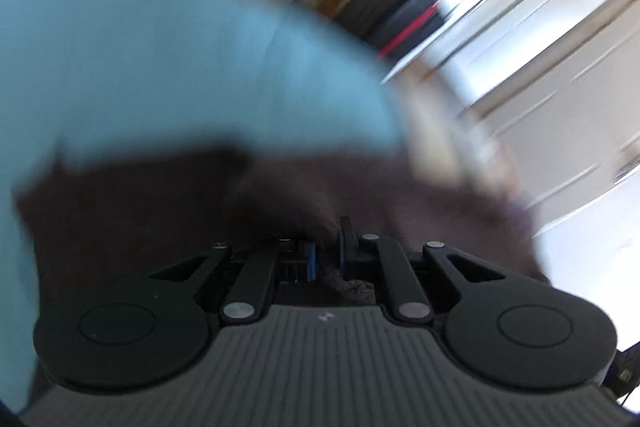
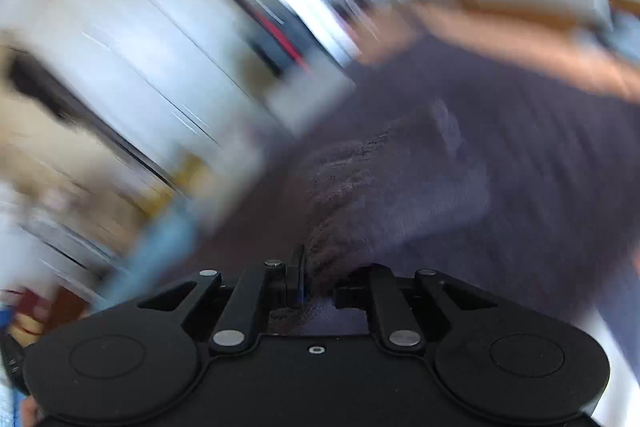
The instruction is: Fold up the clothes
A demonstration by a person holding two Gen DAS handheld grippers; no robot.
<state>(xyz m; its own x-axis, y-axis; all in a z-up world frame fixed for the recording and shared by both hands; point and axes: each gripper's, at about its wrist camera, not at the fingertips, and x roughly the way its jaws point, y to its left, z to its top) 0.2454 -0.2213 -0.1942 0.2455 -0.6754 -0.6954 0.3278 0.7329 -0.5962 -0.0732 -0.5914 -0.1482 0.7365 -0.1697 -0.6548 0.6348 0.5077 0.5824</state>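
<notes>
Dark fuzzy garment (image 1: 280, 203) | left gripper (image 1: 327, 251) jaws pinching it | right gripper (image 2: 318, 279) jaws pinching it

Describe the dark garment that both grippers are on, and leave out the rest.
The dark garment is a deep brownish-purple, fuzzy, fleece-like cloth, soft and thick, bunched into folds. The right gripper is shut on a gathered fold of it; the left gripper is shut on another part. In the left wrist view it lies against a light blue surface. Blur hides its shape, seams and whether it is lifted.
</notes>
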